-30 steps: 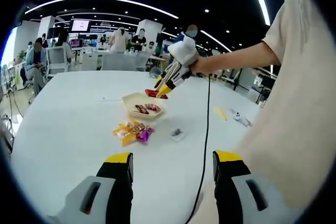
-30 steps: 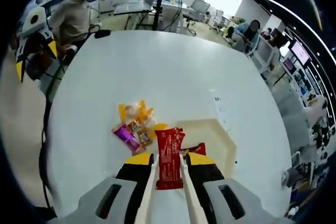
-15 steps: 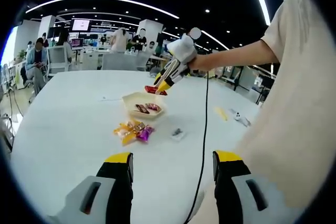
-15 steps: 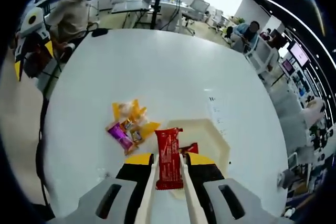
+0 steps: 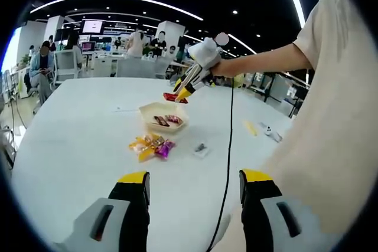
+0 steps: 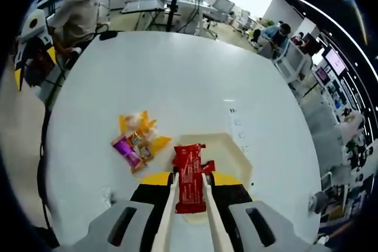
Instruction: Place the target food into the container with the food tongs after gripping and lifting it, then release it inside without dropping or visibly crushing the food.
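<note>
My right gripper [image 6: 189, 176] is shut on a red snack packet [image 6: 188, 174], held in the air over the cream tray [image 6: 239, 153]. In the left gripper view the same right gripper [image 5: 180, 94] hangs above the tray [image 5: 145, 111] with the red packet [image 5: 172, 97] sticking out of its tips; a couple of wrapped snacks [image 5: 167, 120] lie in the tray. A small heap of yellow, orange and purple wrapped snacks [image 6: 135, 141] sits on the white table beside the tray, also seen as a heap [image 5: 151, 147] nearer me. My left gripper [image 5: 193, 186] stands open low over the table.
A black cable [image 5: 229, 146] runs from the right gripper down across the white table [image 5: 77, 134]. A small wrapped piece [image 5: 199, 149] lies right of the heap, and small items [image 5: 264, 130] near the table's right edge. A paper slip [image 6: 235, 123] lies beyond the tray. People sit at desks behind.
The right gripper with the red packet has risen slightly and moved further over the tray. The left gripper has stayed put.
</note>
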A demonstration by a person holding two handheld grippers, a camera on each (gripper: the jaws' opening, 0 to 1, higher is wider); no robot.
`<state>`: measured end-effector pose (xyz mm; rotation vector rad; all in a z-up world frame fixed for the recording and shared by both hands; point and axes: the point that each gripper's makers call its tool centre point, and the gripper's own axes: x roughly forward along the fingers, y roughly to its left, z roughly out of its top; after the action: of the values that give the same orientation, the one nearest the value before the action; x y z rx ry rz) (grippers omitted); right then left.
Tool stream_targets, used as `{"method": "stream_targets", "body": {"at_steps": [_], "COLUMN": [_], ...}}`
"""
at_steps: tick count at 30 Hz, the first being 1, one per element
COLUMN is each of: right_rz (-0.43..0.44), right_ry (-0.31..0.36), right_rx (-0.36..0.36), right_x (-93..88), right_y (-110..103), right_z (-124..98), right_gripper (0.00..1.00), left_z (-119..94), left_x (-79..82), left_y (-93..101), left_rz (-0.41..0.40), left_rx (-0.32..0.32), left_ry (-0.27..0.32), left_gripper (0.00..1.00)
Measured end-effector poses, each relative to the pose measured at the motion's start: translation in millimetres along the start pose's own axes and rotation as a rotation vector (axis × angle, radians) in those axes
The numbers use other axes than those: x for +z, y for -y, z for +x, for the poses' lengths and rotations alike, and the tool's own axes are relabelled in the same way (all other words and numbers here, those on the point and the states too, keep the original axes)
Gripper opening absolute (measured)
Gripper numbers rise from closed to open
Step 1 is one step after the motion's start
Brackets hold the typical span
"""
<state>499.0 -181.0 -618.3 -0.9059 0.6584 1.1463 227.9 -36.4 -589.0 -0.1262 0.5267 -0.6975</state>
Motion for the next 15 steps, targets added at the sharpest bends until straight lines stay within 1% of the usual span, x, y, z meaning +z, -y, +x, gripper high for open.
{"method": "stream_targets", "body": {"at_steps": [15], "right_rz": [-0.003], "right_ry": [-0.001], "right_rx": [-0.004], "right_x": [-0.4], "right_y": [13.0], "right_z": [4.4], "right_gripper": [0.24], "left_z": [2.1], "left_x": [-1.0], "left_y": [-2.8], "left_rz": [-0.014], "left_rx": [0.011], "left_ry": [-0.009], "left_gripper": [0.64]}}
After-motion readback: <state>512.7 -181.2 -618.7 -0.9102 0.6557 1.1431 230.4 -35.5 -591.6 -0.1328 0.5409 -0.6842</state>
